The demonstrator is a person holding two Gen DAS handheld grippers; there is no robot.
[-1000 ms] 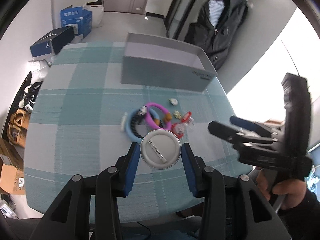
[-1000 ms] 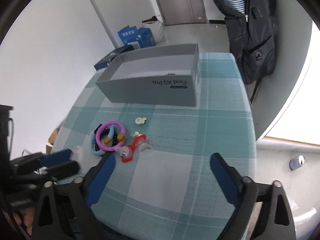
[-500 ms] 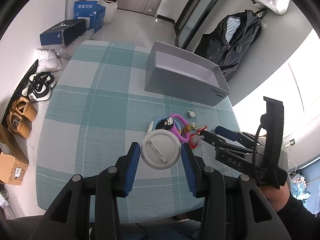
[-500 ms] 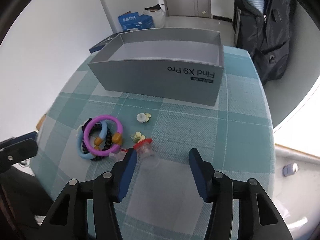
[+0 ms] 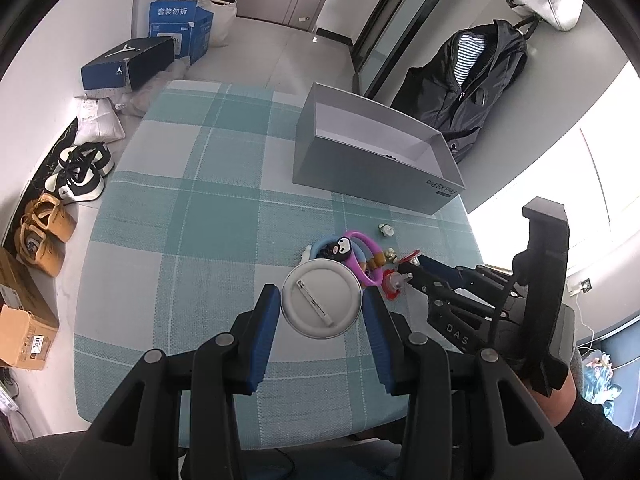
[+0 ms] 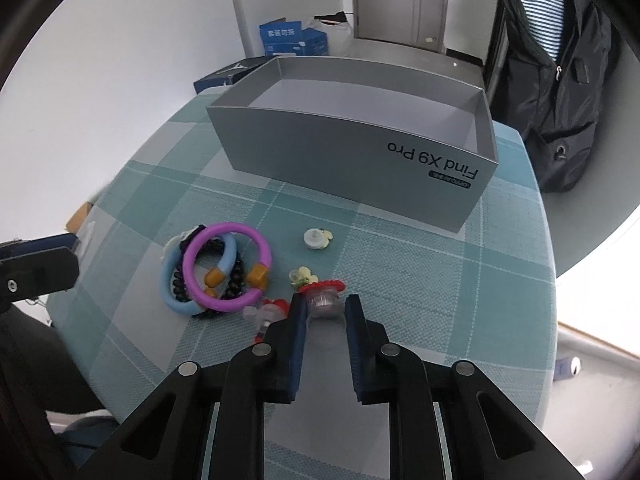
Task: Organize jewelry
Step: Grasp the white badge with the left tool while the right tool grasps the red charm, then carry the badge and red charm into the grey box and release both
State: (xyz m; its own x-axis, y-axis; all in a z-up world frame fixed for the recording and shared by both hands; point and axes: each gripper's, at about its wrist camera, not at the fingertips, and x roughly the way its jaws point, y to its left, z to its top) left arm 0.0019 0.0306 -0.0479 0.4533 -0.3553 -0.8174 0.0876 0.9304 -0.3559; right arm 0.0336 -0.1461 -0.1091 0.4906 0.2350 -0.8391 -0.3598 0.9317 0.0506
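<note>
My left gripper is shut on a round white pin badge, held above the teal checked table. Just beyond it lies a pile of bracelets: a purple ring, a light blue band and black beads. My right gripper points down at the cloth. Its jaws are closing, and its blue pads touch both sides of a red and clear earring. A second red piece lies to its left. Two small pale studs lie nearer the open grey box.
The grey box stands at the table's far right side, with a small dark thing in it. A black jacket hangs behind it. Shoes and cardboard boxes sit on the floor to the left. The table edge runs close on the right.
The right gripper came in over the jewelry and down to the red and clear earring, and its jaws went from wide apart to narrow around it. The left gripper drew back a little with the badge.
</note>
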